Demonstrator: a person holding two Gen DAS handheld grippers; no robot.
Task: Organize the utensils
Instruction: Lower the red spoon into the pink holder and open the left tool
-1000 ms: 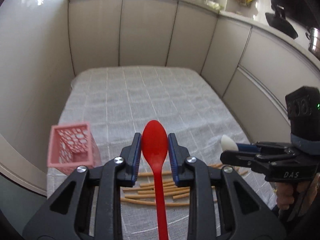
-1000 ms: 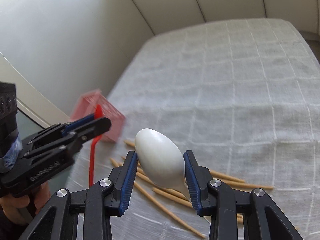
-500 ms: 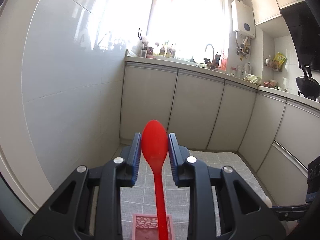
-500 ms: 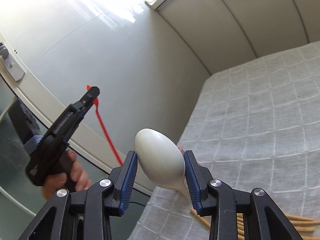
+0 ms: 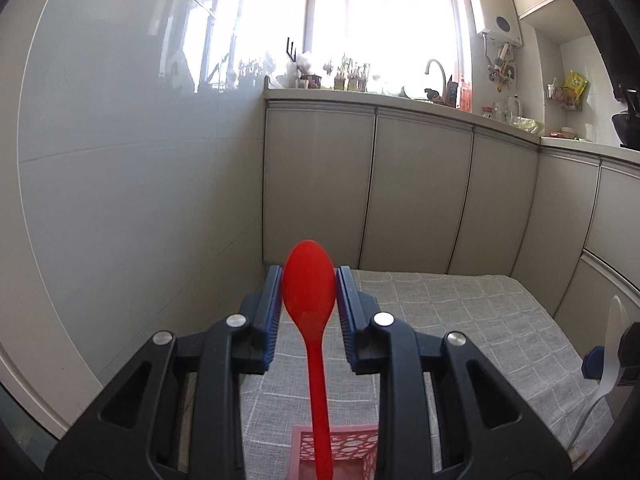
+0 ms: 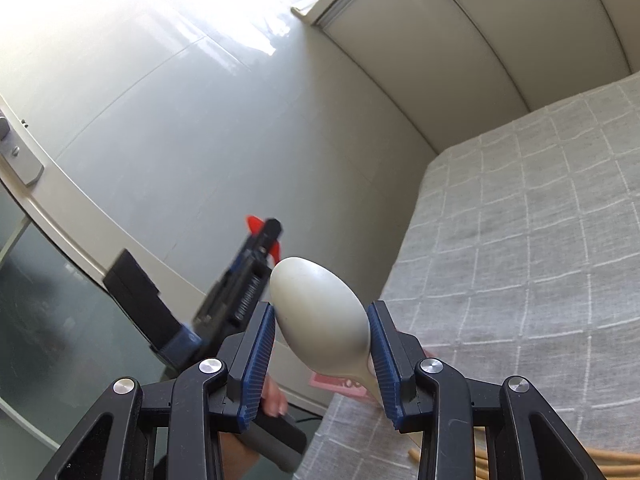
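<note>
Right now I have a spoon in each tool. My left gripper [image 5: 308, 304] is clamped narrow on the bowl of the red plastic spoon [image 5: 309, 292], whose handle hangs down toward the pink perforated basket [image 5: 352, 446] at the bottom edge of the left wrist view. My right gripper [image 6: 322, 338] is closed a little wider on the bowl of the white spoon [image 6: 320, 320], its handle trailing down and back between the blue pads [image 6: 258, 352].

My chief worry is the grip itself. Both spoons are pinched across a smooth, rounded bowl, so I judge either could pivot or squirt out if I swing too fast. The red handle tip is out of frame, and I cannot tell whether it stands inside the basket rim or in front of it; lowering blind could catch the rim and tip that light basket, which stands close to the near edge of the grey checked tablecloth [image 6: 540, 240].

The two tools are also near each other: the left gripper shows as a blur just beside the white spoon in the right wrist view, so a careless crossing could knock one spoon loose. A dropped spoon may land on the wooden chopsticks [image 6: 592, 458] lying on the cloth, or go over the table edge.
</note>
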